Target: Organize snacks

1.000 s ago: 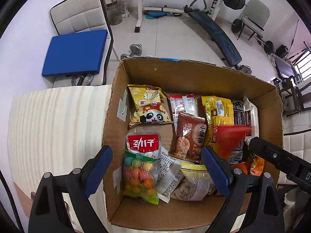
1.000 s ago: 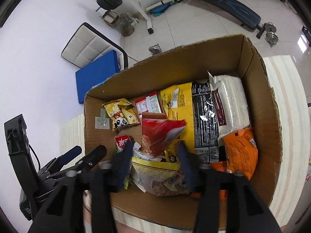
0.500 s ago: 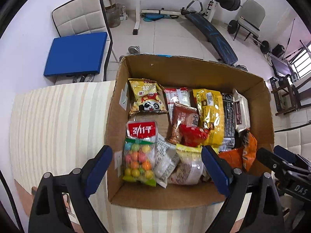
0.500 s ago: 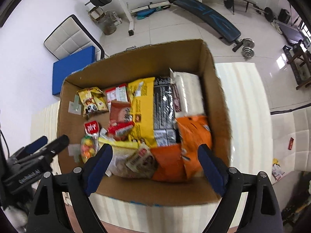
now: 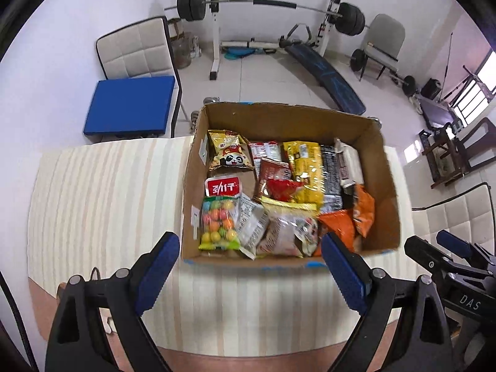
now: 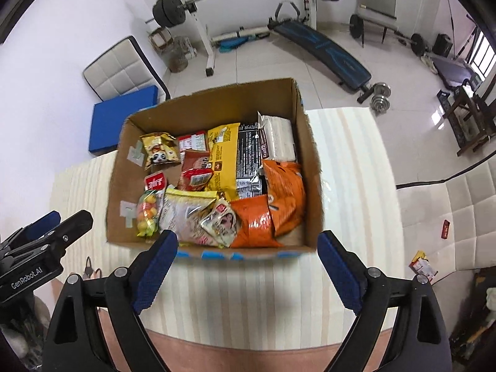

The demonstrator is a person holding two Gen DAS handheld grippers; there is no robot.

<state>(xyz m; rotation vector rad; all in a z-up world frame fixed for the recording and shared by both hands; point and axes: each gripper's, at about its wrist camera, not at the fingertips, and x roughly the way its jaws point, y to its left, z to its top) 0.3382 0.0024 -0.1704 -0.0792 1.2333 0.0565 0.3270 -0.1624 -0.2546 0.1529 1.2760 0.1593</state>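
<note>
Snacks fill a cardboard box (image 5: pixel 384 198) that stands on the striped desk (image 5: pixel 108 192). Going left to right inside it in the left wrist view: a bag of coloured candy balls (image 5: pixel 217 221) lies in the near left corner, with a small red packet (image 5: pixel 222 187) just beyond it and a yellow panda bag (image 5: pixel 228 153) at the far wall. Next come a crinkled red bag (image 5: pixel 280 186) lying on a brown one, then a long yellow pack (image 5: pixel 305 170), a black pack (image 5: pixel 331 175) and a white pack (image 5: pixel 348 162) side by side. Two orange bags (image 5: pixel 339 223) sit in the near right corner.

The left tongs (image 5: pixel 250 271) hang over the desk at the box's near edge, blue pads wide apart, nothing between them. The right tongs (image 6: pixel 246 265) hover likewise in their own view; their jaws are opening, with nothing between them.
</note>
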